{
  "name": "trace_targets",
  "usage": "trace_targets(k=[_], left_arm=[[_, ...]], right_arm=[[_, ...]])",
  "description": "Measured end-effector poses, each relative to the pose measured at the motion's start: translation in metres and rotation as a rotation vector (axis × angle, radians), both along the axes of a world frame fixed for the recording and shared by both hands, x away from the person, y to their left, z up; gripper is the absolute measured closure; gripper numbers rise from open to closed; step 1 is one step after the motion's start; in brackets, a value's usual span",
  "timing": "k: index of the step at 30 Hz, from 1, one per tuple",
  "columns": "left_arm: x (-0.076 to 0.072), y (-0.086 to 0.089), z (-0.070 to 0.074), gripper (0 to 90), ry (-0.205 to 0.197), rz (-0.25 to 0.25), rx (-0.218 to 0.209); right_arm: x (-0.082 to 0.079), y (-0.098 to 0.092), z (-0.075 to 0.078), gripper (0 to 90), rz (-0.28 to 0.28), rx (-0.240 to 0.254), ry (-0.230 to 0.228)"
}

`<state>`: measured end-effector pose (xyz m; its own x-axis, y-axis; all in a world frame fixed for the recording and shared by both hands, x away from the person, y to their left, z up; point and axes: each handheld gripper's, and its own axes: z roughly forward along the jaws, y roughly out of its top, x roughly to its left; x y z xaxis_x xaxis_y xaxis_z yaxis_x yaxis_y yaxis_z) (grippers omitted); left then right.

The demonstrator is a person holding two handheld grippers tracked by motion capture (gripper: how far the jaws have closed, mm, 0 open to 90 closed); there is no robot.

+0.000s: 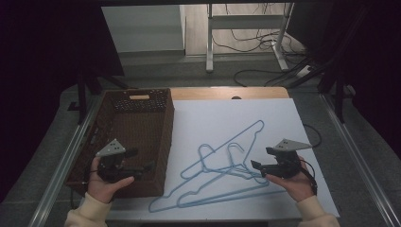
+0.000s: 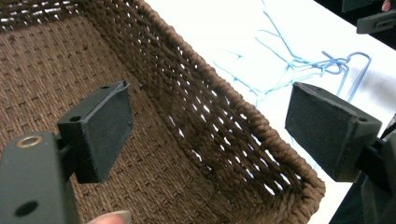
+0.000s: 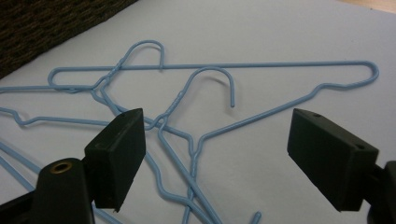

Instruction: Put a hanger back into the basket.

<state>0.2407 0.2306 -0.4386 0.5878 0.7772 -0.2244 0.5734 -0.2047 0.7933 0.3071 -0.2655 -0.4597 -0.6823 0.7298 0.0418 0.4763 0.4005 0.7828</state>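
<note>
Several light blue wire hangers lie tangled in a heap on the white sheet. A brown wicker basket stands to their left with nothing inside it. My left gripper hovers over the basket's near right corner, open. In the left gripper view its jaws straddle the basket wall without touching it, and the hangers lie beyond. My right gripper hangs at the right edge of the heap, open. In the right gripper view its wide jaws frame a hanger hook with nothing gripped.
The sheet covers a wooden table whose far edge shows. Metal rails run along both sides. Behind the table, desk legs and cables lie on the floor. The basket's corner is in the right gripper view.
</note>
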Motion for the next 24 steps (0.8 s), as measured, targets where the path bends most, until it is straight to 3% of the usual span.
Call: trace_targets(k=[12, 24], left_arm=[[-0.0055, 0.0057, 0.0028, 15.5, 0.004, 0.01, -0.02], [-0.0042, -0.0018, -0.0003, 15.5, 0.016, -0.01, -0.002]], right_arm=[[0.0006, 0.0021, 0.0012, 22.2, -0.038, -0.01, 0.013], [0.0013, 0.0082, 0.0014, 24.4, -0.046, -0.012, 0.033]])
